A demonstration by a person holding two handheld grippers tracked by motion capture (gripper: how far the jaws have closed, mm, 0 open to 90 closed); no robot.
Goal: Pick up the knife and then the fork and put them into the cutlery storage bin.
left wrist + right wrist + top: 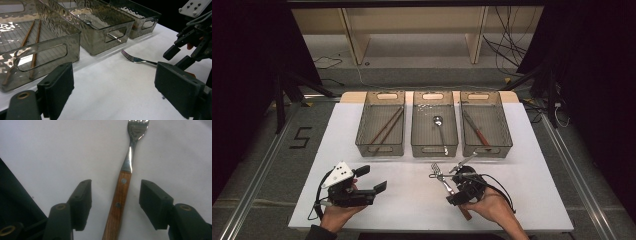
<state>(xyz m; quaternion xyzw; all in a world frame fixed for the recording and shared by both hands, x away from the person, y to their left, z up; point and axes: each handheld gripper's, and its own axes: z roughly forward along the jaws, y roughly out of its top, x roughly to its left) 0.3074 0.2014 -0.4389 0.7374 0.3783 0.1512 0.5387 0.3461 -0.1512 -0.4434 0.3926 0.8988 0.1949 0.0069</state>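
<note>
A fork (441, 176) with a wooden handle lies on the white table (407, 205), tines toward the bins. My right gripper (456, 191) stands over its handle. In the right gripper view the handle of the fork (120, 195) runs up between the two jaws with a gap on each side, so the right gripper (115, 197) is open around it. My left gripper (372, 178) rests low at the front left, open and with nothing between its jaws. The left gripper view looks past the left gripper (112, 87) to the fork (136, 59) and the right gripper (180, 55).
Three clear bins stand in a row at the back of the table. The left bin (362, 135) holds chopsticks (387, 125), the middle bin (414, 137) a spoon (439, 125), and the right bin (504, 135) a red-handled utensil (477, 131). Cables lie on the floor beyond.
</note>
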